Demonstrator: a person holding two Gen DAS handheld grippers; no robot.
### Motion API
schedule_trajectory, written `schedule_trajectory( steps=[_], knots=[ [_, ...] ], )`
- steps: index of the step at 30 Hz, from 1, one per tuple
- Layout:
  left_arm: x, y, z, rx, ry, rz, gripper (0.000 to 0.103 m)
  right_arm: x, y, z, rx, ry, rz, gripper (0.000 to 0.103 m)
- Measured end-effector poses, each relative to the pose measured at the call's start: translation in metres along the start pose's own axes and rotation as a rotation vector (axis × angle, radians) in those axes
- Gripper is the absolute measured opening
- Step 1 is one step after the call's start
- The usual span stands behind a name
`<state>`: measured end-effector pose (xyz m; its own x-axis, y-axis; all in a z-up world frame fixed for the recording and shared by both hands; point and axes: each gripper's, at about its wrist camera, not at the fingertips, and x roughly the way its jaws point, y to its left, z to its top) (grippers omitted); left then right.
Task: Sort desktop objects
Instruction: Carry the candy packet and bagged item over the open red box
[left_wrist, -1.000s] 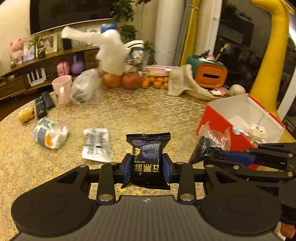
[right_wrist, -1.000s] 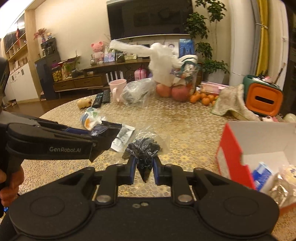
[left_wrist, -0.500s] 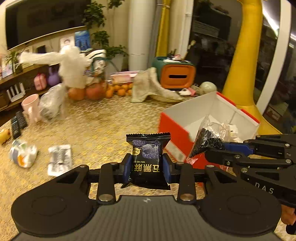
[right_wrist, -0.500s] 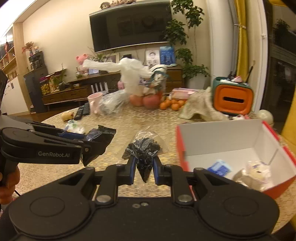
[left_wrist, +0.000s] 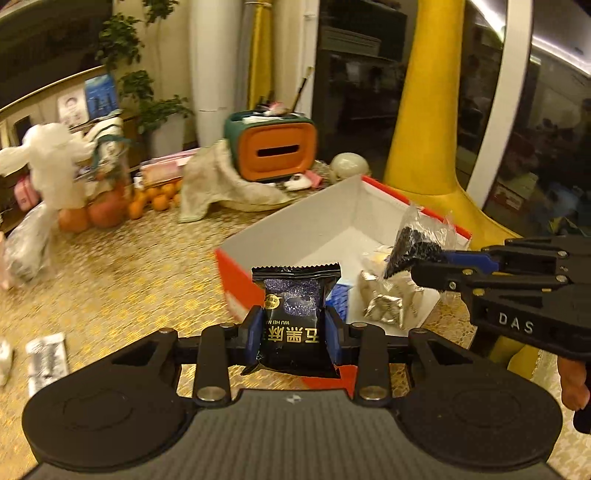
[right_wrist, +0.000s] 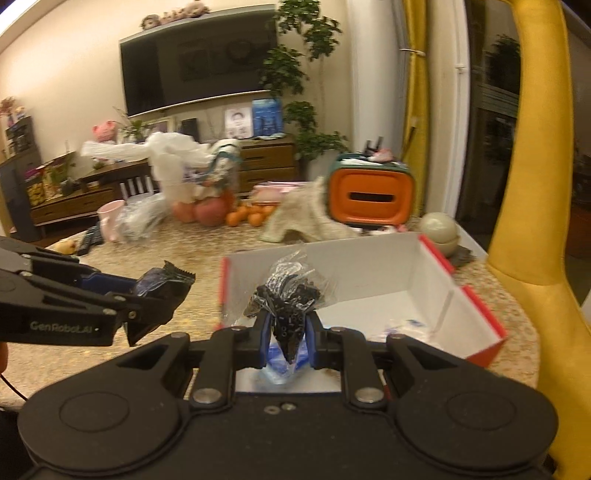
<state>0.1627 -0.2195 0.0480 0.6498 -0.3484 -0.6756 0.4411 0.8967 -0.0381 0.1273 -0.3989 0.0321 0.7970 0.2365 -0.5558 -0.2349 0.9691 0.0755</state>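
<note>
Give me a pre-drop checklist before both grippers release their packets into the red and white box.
1. Left gripper clamped on the black snack packet: ok.
2. Right gripper clamped on the clear bag of black bits: ok.
3. Clear bag over the open red and white box: ok.
4. Black packet fully past the box's near wall: cannot tell.
5. Free floor space in the box beside the foil packets: ok.
6. Grippers apart from each other: ok.
</note>
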Motion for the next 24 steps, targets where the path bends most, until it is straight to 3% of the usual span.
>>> schedule_trajectory(
  steps=[12, 24],
  knots=[
    [0.076, -0.035, 0.021, 0.077, 0.072, -0.019, 0.033, 0.037, -0.052, 0.0, 0.018, 0.051, -0.074, 0.018],
    [0.137, -0.036, 0.037, 0.083, 0.16, -0.006, 0.033, 0.097, -0.082, 0.008, 0.063, 0.145, -0.093, 0.018]
  ],
)
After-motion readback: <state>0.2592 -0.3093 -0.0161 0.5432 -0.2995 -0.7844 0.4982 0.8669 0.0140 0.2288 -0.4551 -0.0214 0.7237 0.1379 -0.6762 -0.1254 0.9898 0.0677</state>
